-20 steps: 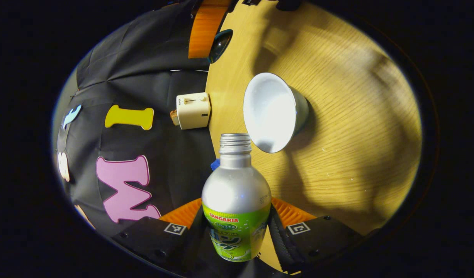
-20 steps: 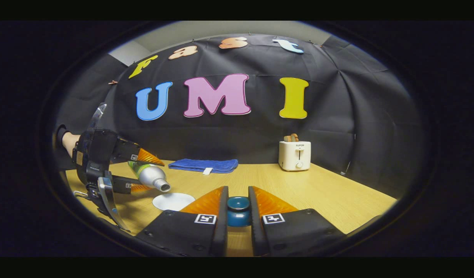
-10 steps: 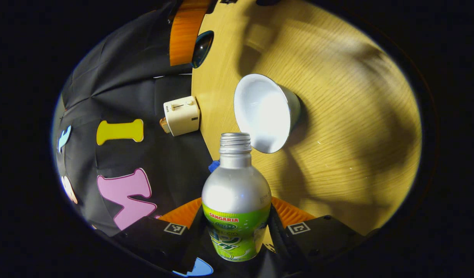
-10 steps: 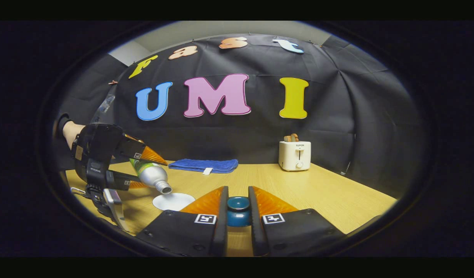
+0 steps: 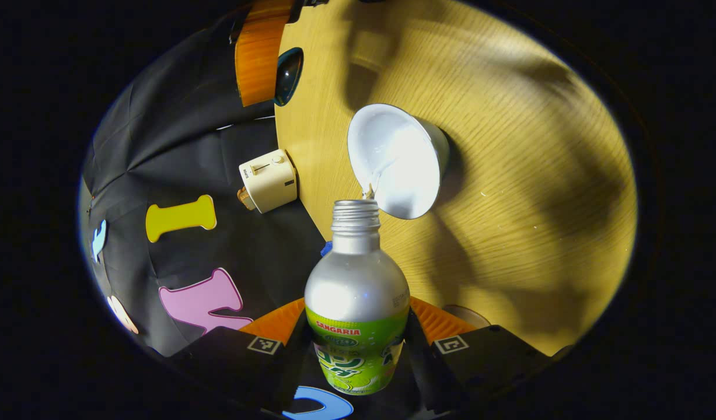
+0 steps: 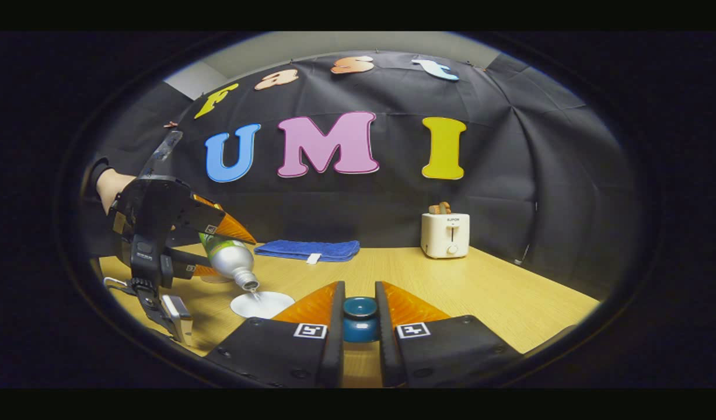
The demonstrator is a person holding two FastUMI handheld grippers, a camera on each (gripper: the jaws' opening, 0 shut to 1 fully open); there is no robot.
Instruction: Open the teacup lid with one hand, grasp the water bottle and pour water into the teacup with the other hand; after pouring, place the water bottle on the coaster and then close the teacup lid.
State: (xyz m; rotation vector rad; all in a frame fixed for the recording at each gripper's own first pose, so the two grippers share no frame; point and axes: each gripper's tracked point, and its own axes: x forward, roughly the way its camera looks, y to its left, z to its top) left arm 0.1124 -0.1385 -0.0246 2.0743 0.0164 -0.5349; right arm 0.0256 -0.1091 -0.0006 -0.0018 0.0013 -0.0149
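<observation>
Metal water bottle [image 5: 356,291], threaded neck, tipped over the white flared teacup [image 5: 397,160]; thin stream entering. Left gripper [image 5: 358,335] clenched on bottle. Right gripper [image 6: 359,312] clamps the blue lid [image 6: 359,318]. Wood-grain table [image 5: 509,175] open around the cup.

The left gripper view looks along its own fingers, rolled sideways and pitched down toward the surface [image 5: 509,175], so the booth wall runs along the left of the picture. It sits close above the teacup [image 5: 398,160], with the water bottle [image 5: 358,315] in the near foreground.

The right gripper view is level and low over the surface [image 6: 480,291], facing the back wall from mid-distance.

The 2 views share the teacup [image 6: 262,304], the water bottle [image 6: 229,259], the toaster [image 5: 268,181] [image 6: 446,234] and the surface. Each also shows the other gripper: the right gripper [image 5: 276,70] at the top edge, the left gripper [image 6: 215,251] at far left.
</observation>
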